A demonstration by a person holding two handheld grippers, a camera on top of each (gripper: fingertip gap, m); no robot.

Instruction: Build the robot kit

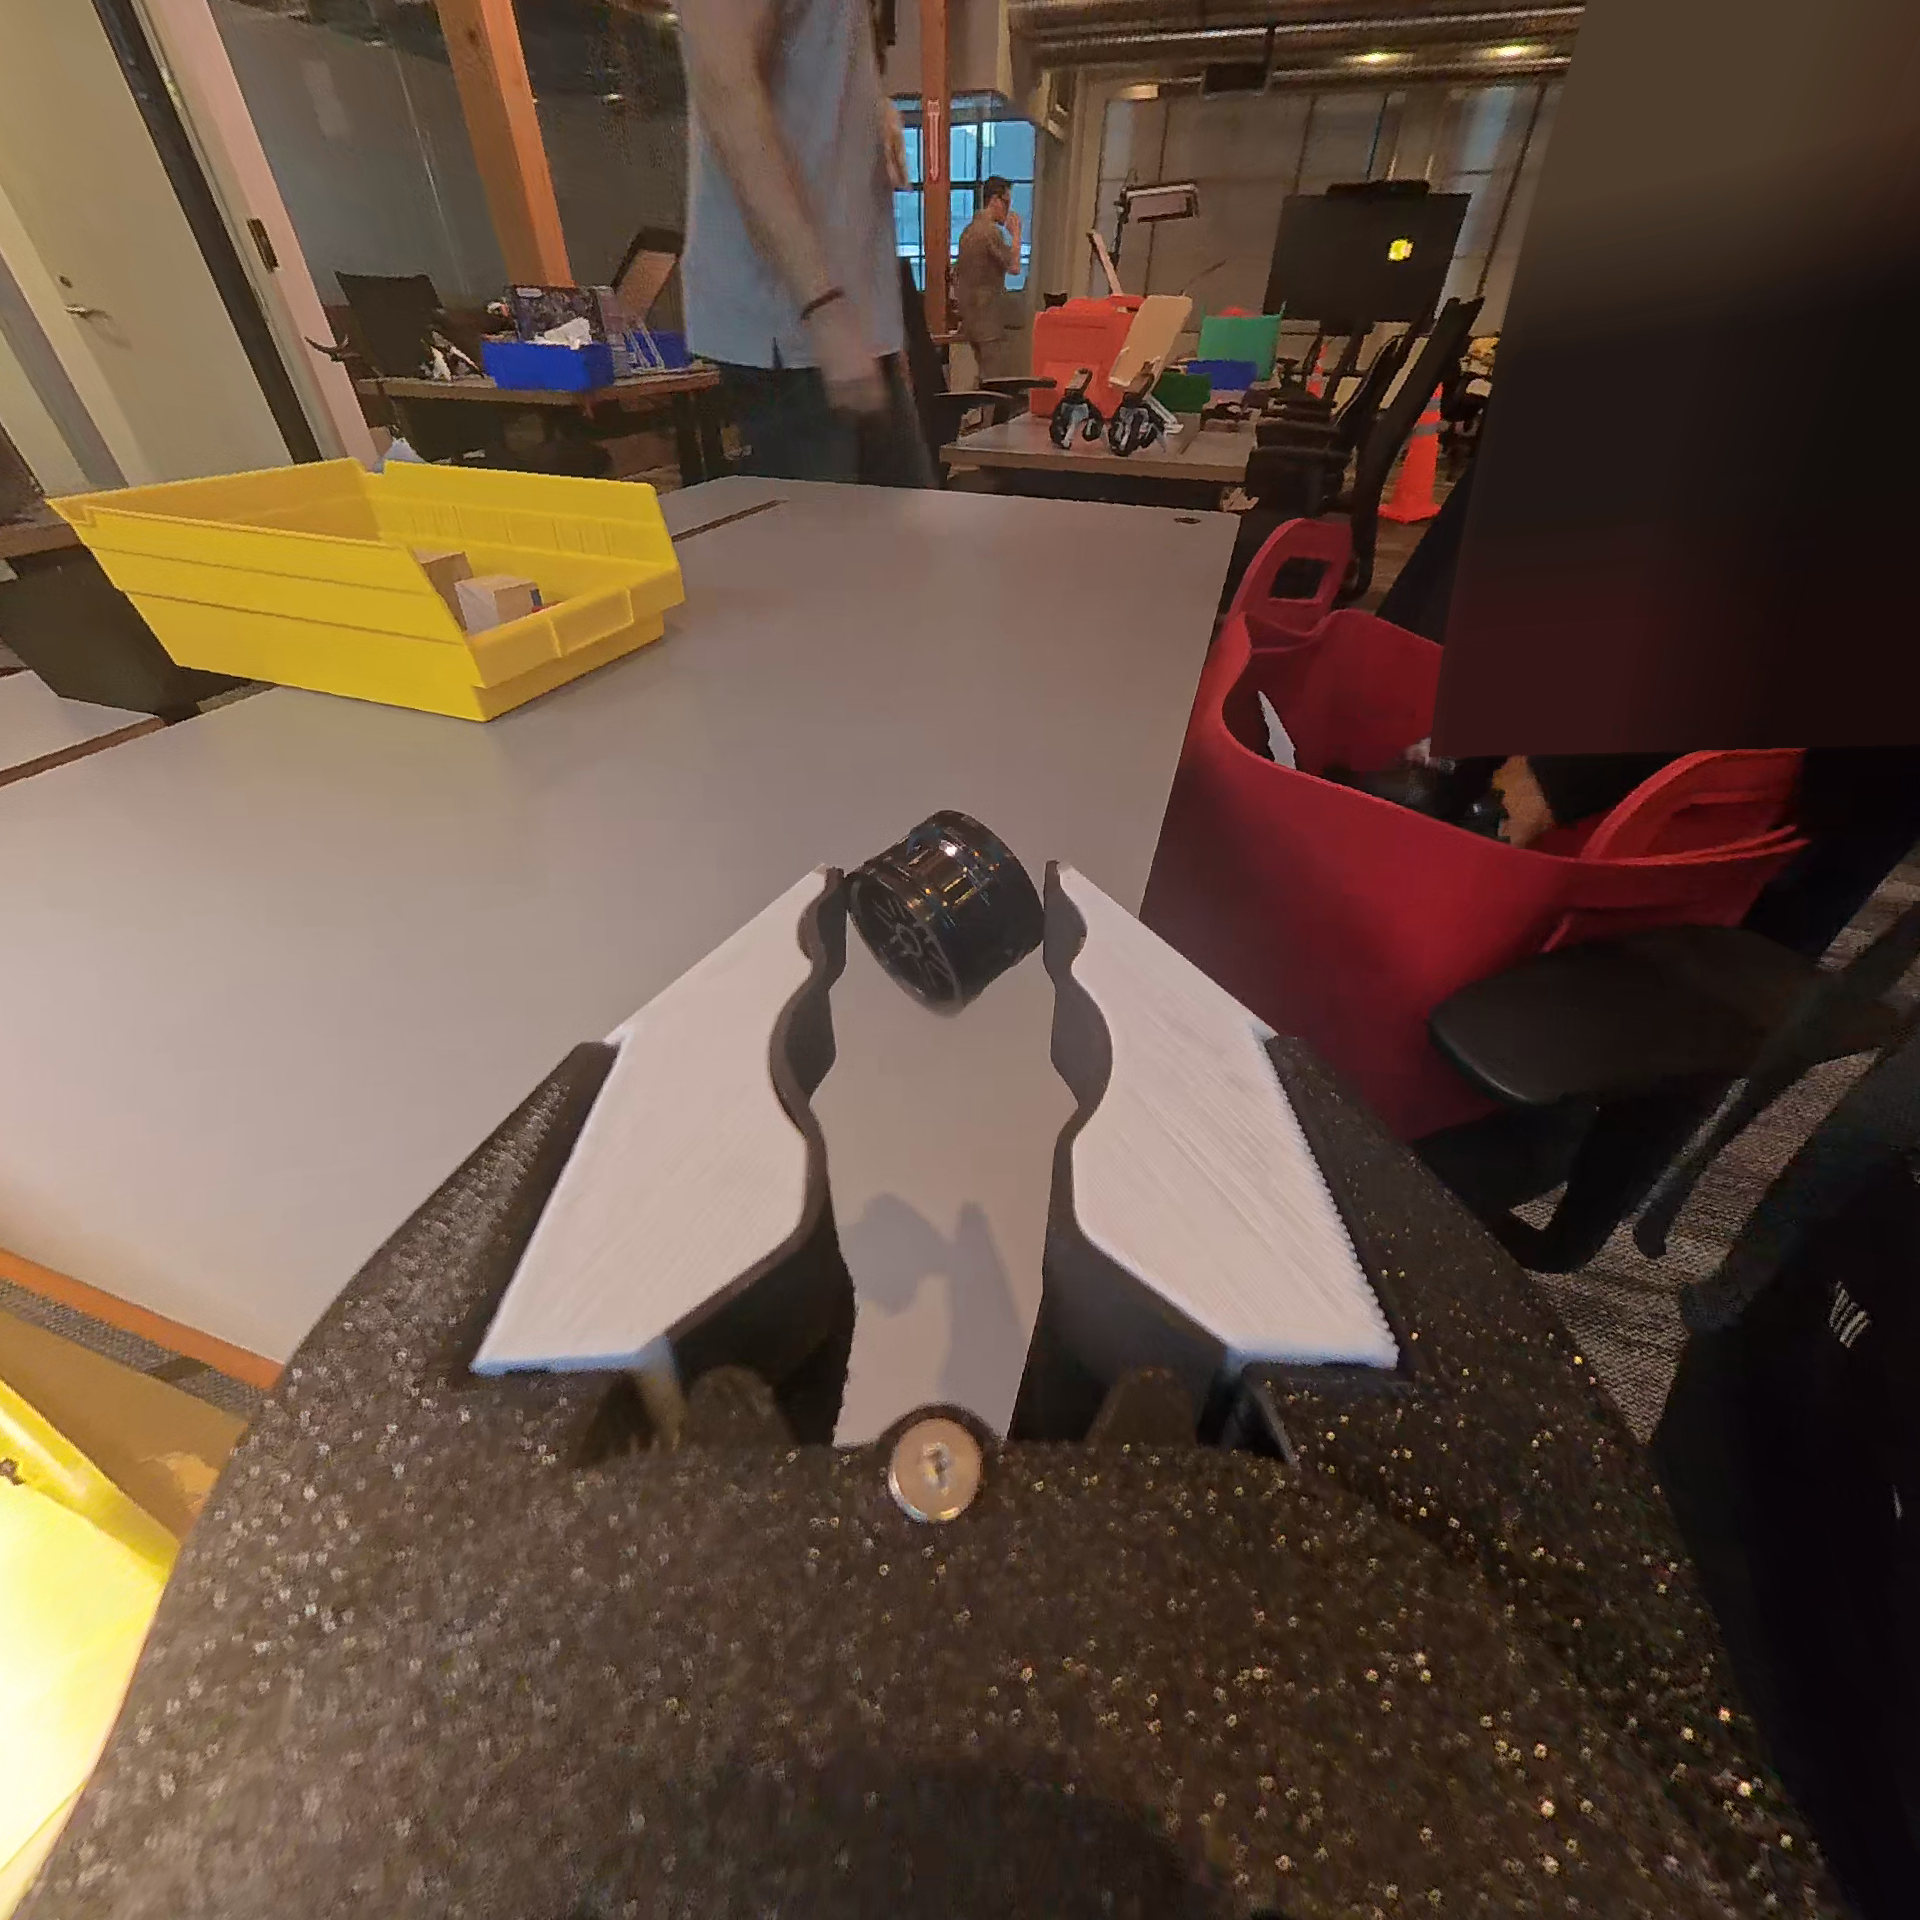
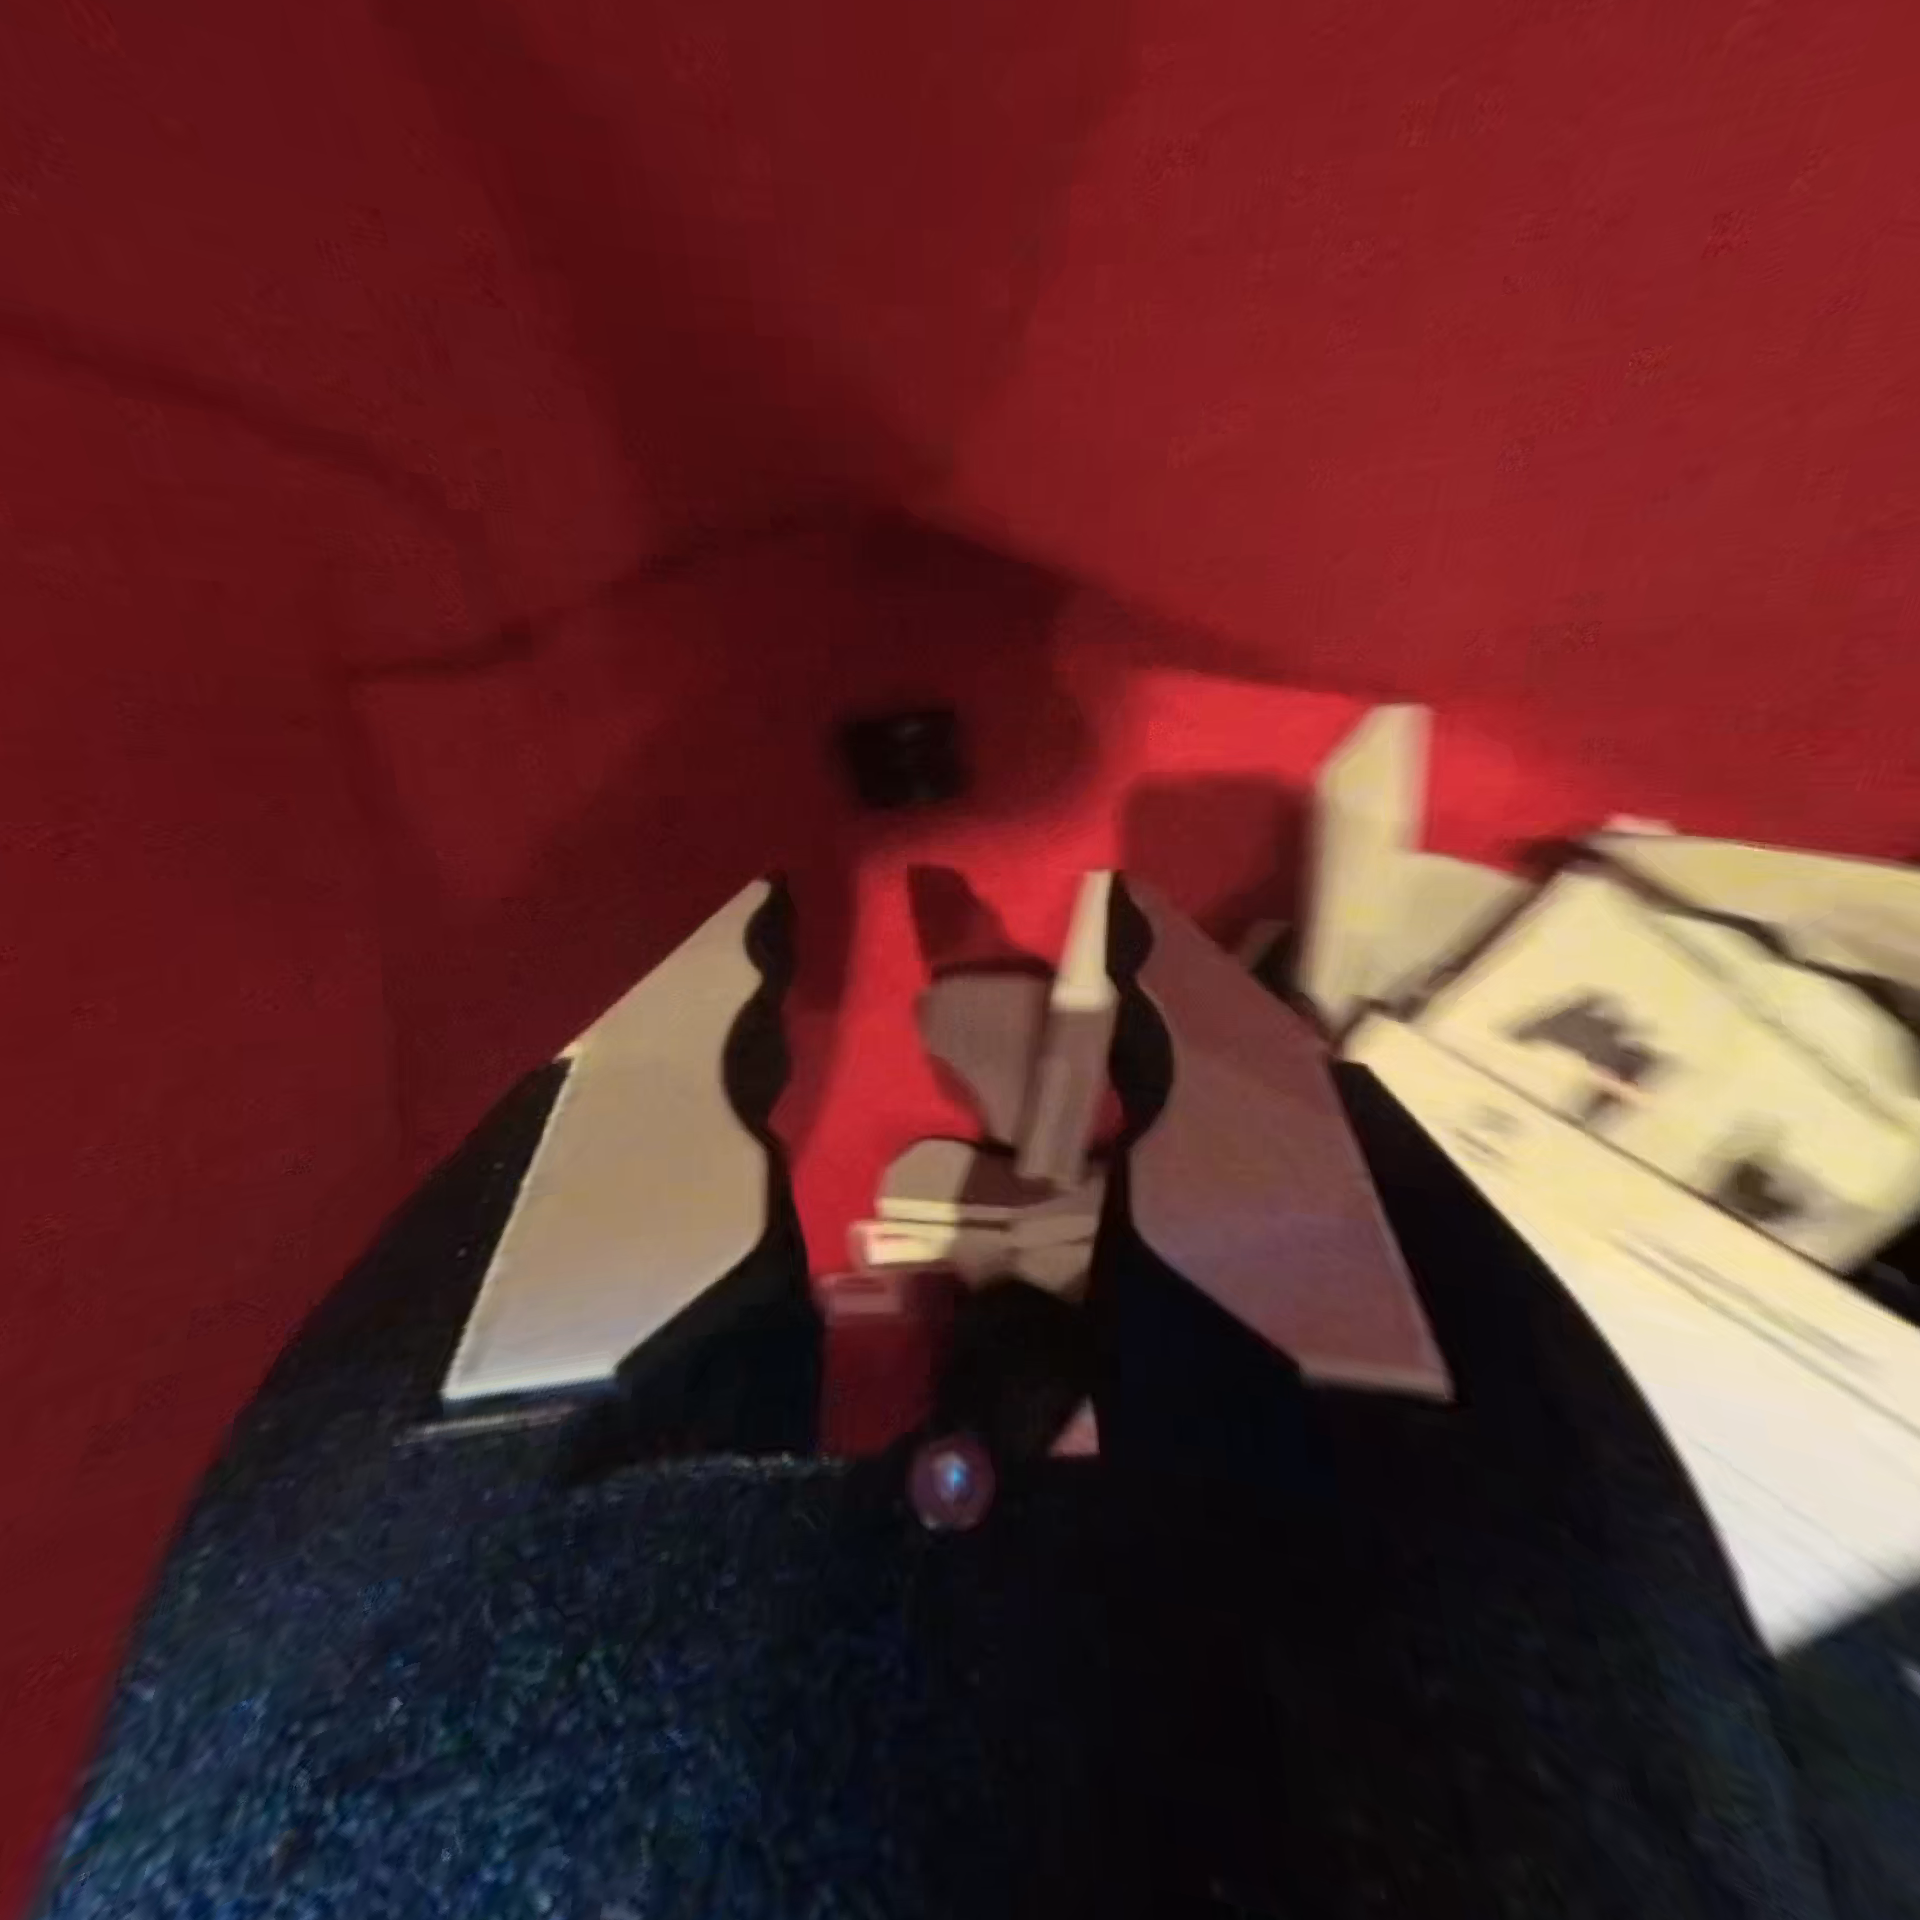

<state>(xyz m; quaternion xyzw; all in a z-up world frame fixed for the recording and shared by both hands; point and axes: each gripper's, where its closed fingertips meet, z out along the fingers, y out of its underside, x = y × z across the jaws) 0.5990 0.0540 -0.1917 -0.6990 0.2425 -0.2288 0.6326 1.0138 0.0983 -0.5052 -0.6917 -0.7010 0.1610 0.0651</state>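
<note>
Left tongs (image 1: 943, 883) pinch small black wheel (image 1: 945, 923) at tips above grey table (image 1: 520, 883); looks light, rigid, slick-rimmed; right tongs (image 2: 945, 883) wide, empty, inside red tub (image 2: 1351, 364).

Table (image 1: 436, 935) open leftward; red tub (image 1: 1351, 914) blocks right.

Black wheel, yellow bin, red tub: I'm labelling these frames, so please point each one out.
black wheel (image 1: 943, 923), left wrist view, on its spoked face between the left gripper's fingertips.
yellow bin (image 1: 312, 592), left wrist view, on its near side wall.
red tub (image 1: 1340, 914), left wrist view, on its outer wall.
</note>
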